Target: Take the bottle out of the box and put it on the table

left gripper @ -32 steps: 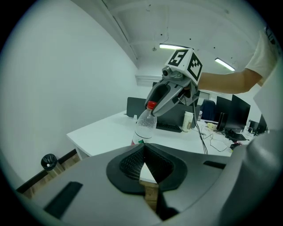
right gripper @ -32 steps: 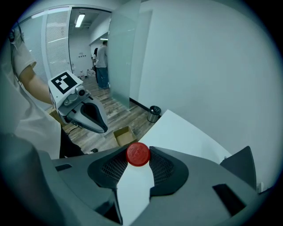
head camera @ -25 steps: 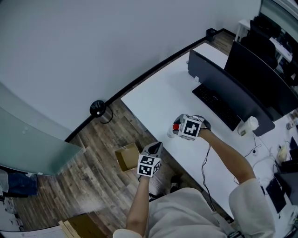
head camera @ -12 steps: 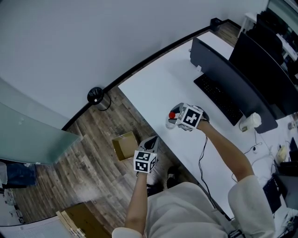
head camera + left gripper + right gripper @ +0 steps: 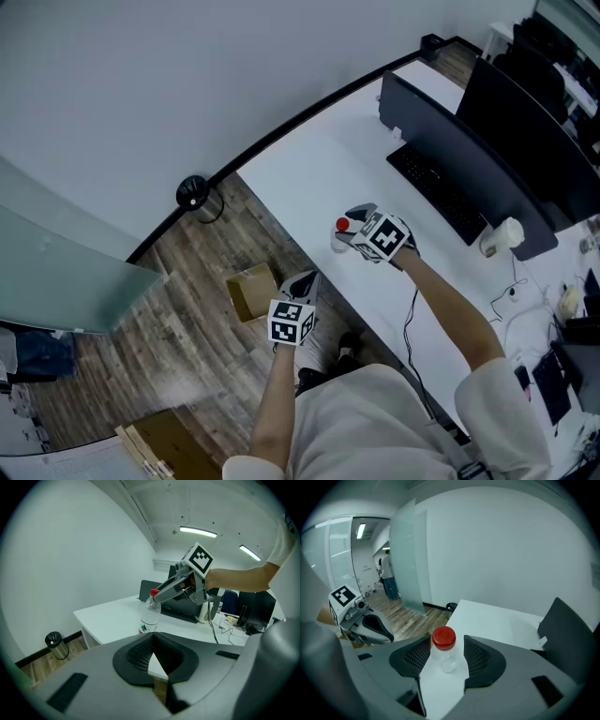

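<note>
White table runs along a pale wall above a wood floor. The bottle stands upright on it near the front edge, red cap up, between the jaws of the right gripper. Those jaws are opening, and the pads stand a little clear of the cap on both sides. Keyboard and monitor sit further along the table, apart from the bottle.

The left gripper hangs off the table's edge over the floor, jaws pressed together at the tips with nothing in them.

Only the head view shows the open box on the floor just beside the left gripper, and a bin by the wall. The left gripper view shows the bottle's green label and the ceiling lights. The right gripper view shows a frosted glass partition and a person far down the corridor.
</note>
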The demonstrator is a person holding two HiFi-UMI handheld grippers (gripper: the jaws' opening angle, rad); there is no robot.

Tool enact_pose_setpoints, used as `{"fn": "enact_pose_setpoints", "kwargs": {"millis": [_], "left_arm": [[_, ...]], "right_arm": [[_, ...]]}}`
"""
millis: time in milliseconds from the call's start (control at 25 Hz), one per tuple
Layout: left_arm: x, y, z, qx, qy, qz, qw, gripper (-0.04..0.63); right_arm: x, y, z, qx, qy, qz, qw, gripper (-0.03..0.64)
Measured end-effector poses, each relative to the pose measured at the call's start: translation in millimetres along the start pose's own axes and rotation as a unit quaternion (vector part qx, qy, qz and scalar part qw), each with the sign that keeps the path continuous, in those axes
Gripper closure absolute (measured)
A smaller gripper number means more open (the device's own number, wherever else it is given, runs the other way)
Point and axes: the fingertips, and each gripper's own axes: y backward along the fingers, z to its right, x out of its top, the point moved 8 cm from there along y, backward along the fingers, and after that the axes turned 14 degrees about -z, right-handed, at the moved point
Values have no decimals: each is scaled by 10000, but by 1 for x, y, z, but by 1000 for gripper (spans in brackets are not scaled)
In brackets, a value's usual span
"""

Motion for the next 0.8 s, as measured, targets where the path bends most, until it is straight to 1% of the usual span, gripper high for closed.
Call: {"fn": "enact_pose_setpoints", "kwargs": {"millis": [80,200,400,520,800], "left_arm": [[-1,3,3,-4,-10,26,10000,580],[-2,9,9,-17,-20,108,9999,580],[-7,25,16,15,42,250,9997,580],[-13,38,20,11,91,341,9994,580],[-32,79,35,49,191,540,9983,580]], "right_arm": [[-6,4,-1,-84,-306,135,9994,360],[-18,12,-9,-186,-629,318,9973,360],[-44,25,-41,-283,-1036,591,9925,360],[-58,30,-70,-410,-1197,759,9890,360],[-90,35,-157,-669,-1521,1187,9789,362]]}}
